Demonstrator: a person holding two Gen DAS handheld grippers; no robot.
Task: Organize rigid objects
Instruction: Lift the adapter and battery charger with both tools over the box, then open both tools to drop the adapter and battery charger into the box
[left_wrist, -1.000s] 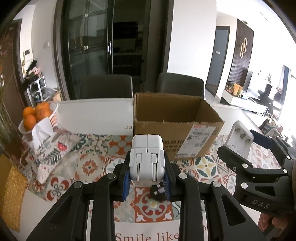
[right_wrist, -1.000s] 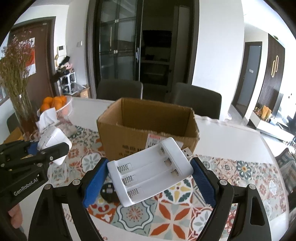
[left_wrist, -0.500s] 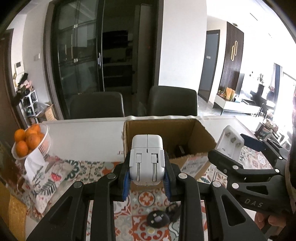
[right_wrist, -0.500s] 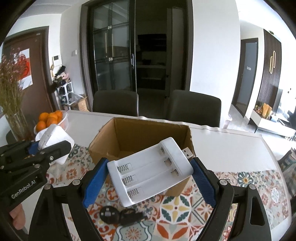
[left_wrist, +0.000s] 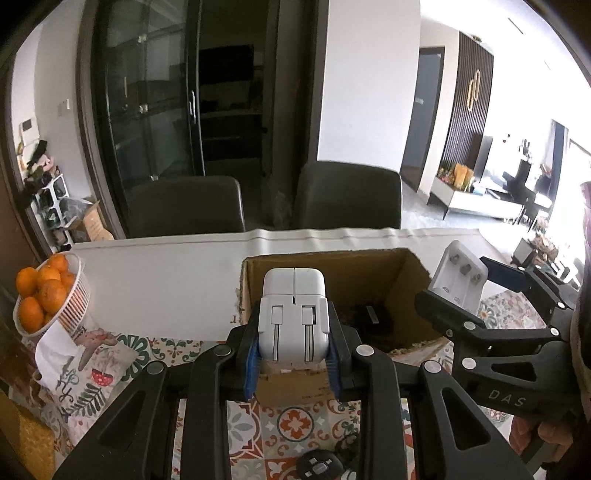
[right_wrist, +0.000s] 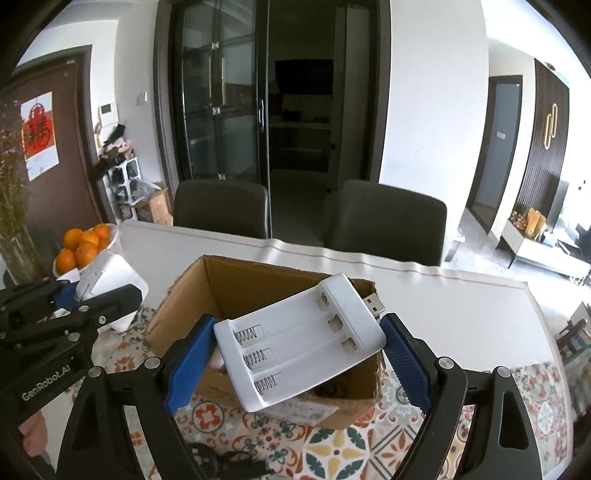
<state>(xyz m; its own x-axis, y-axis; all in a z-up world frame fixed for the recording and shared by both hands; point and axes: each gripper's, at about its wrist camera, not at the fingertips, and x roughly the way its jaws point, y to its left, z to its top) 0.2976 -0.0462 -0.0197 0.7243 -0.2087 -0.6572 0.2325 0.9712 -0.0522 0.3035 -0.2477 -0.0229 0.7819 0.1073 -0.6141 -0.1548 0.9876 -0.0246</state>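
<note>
My left gripper (left_wrist: 293, 363) is shut on a white power adapter (left_wrist: 293, 317) and holds it above the near left wall of the open cardboard box (left_wrist: 406, 266). My right gripper (right_wrist: 297, 354) is shut on a white USB battery charger (right_wrist: 303, 343) and holds it tilted above the near side of the box (right_wrist: 236, 280). The right gripper with the charger (left_wrist: 461, 280) shows at the right of the left wrist view. The left gripper with the adapter (right_wrist: 107, 284) shows at the left of the right wrist view. A dark object (left_wrist: 369, 314) lies inside the box.
A white basket of oranges (left_wrist: 44, 291) stands at the table's left, over a patterned cloth (left_wrist: 92, 365). Black small items (left_wrist: 321, 465) lie on the patterned mat in front of the box. Two dark chairs (right_wrist: 221, 206) stand behind the table. A vase of dried flowers (right_wrist: 14, 221) is far left.
Both grippers have risen and moved forward over the box with their objects still held. The box interior now shows below them.
</note>
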